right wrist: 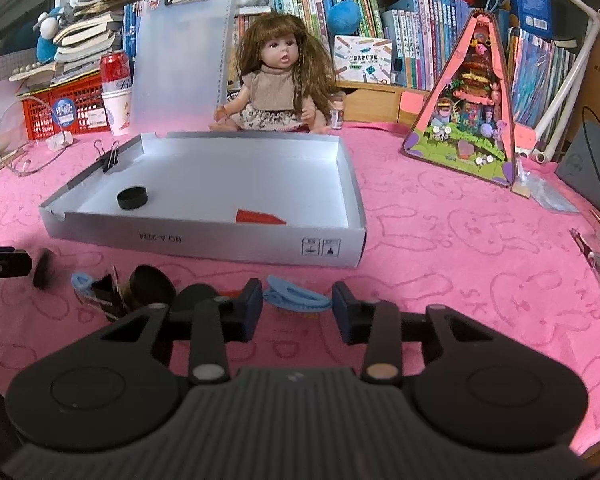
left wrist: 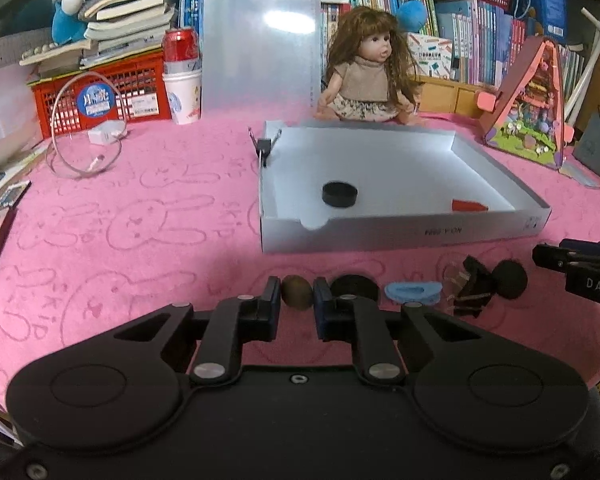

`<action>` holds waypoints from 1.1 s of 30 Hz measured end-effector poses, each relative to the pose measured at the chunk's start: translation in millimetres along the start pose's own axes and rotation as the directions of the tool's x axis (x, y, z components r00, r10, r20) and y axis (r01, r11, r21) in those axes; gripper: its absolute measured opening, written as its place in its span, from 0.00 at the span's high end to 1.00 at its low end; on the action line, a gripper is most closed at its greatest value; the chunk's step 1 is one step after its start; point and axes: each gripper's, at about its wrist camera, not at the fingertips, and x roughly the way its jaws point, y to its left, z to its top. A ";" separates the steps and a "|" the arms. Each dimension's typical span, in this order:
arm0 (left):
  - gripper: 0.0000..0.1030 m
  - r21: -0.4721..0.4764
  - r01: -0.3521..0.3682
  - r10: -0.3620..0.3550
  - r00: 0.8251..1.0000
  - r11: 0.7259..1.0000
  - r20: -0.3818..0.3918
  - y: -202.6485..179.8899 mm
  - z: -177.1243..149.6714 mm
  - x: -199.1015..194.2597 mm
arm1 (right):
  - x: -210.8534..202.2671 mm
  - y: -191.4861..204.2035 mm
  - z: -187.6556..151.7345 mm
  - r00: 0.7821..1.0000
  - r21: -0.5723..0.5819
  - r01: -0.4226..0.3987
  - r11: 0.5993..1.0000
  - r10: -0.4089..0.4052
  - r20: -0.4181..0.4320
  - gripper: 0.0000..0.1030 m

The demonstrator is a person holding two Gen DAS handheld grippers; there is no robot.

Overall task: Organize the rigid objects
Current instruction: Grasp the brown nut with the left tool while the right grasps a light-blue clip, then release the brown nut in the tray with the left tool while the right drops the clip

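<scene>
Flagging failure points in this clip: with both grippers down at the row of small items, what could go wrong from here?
1. The left hand-held gripper pinches a small rounded brown piece; it could squirt out on lifting.
2. The right hand-held gripper straddles the blue clip, whose curved, sloping shape may slip.
3. The neighbouring black pieces lie close and could get knocked.

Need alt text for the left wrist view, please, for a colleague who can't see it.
The left gripper is shut on a small brown ball on the pink cloth. Ahead lies a white tray holding a black puck; a doll sits behind.
</scene>
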 end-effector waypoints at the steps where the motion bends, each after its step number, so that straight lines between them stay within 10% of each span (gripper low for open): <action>1: 0.85 -0.001 0.002 -0.002 1.000 1.000 0.006 0.1 2.5 -0.9 | -0.1 -0.9 1.5 1.000 0.004 -0.001 1.000 0.001 0.002 0.58; 33: 0.84 -0.073 0.039 -0.038 0.999 0.997 0.011 -11.8 114.7 103.3 | 77.6 -2.6 69.0 0.997 0.057 -0.074 0.996 0.075 -0.015 0.58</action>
